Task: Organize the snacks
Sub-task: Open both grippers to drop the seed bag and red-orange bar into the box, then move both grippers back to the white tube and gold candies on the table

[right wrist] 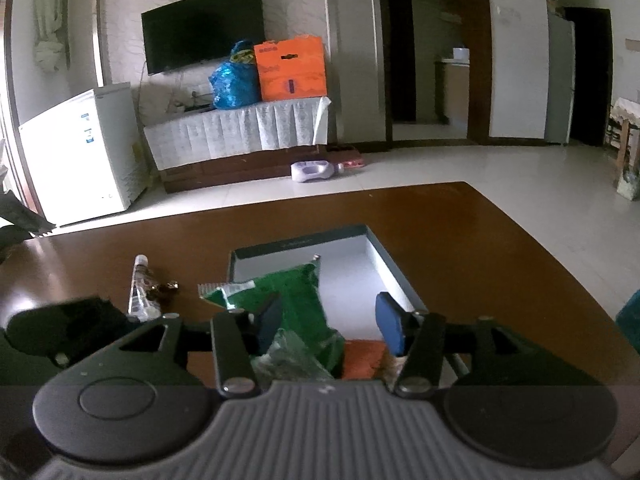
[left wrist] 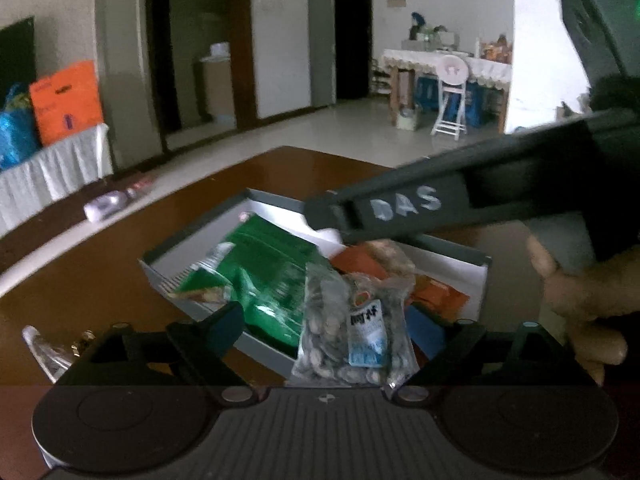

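A grey box (left wrist: 486,276) sits on the brown table, holding a green bag (left wrist: 264,264), orange packets (left wrist: 440,296) and a clear bag of seeds (left wrist: 344,320) with a blue label. My left gripper (left wrist: 340,328) is open, its fingers wide on either side of the seed bag without pressing it. The right gripper's dark body (left wrist: 400,204), held by a hand (left wrist: 580,300), reaches over the box's far side. In the right wrist view my right gripper (right wrist: 329,324) is open above the box (right wrist: 304,242). Its blue pads (right wrist: 390,324) straddle the green bag (right wrist: 300,300) and an orange packet (right wrist: 362,356).
A clear wrapped packet (right wrist: 140,288) and a small gold-wrapped item (right wrist: 170,286) lie on the table (right wrist: 460,240) left of the box. The table's far edge runs close behind the box. A lavender bottle (right wrist: 312,170) lies on the floor beyond it.
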Demonstrator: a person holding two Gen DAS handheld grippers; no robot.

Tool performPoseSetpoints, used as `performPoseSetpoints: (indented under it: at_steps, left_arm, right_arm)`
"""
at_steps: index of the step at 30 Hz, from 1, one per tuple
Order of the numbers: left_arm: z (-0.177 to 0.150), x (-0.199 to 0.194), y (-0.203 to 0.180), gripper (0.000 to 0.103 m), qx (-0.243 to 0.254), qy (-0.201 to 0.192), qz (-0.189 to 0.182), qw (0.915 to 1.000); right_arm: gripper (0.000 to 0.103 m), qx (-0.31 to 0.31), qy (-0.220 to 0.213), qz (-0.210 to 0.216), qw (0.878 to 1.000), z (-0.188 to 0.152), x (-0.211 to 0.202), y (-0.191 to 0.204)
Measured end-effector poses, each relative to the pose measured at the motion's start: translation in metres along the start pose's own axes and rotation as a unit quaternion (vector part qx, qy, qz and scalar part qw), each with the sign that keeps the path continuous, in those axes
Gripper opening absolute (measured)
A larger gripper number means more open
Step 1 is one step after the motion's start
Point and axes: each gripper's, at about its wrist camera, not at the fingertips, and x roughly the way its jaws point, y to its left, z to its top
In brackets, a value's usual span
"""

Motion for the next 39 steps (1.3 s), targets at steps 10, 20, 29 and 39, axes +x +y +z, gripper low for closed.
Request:
performPoseSetpoints:
  at_steps: [10, 20, 29, 39]
  left_arm:
    - [0.001, -0.008, 0.005, 0.089, 0.005, -0.013, 0.003, 0.9999]
    - [-0.012, -0.026, 0.033, 0.089, -0.025, -0.015, 0.038, 0.9989]
    - [-0.034, -0.045, 0.080, 0.089, -0.082, 0.006, 0.106, 0.9910]
    - [-0.048, -0.064, 0.126, 0.089, -0.137, 0.024, 0.156, 0.9778]
  right_arm:
    - [0.053, 0.007, -0.003, 0.005, 1.000, 0.001, -0.006, -0.002]
    - [0.058, 0.017, -0.008, 0.039, 0.999, 0.005, -0.009, 0.015]
    - [0.058, -0.004, -0.002, 0.091, 0.996, 0.006, -0.002, 0.056]
    - [0.058, -0.027, 0.015, 0.117, 0.993, 0.006, 0.012, 0.092]
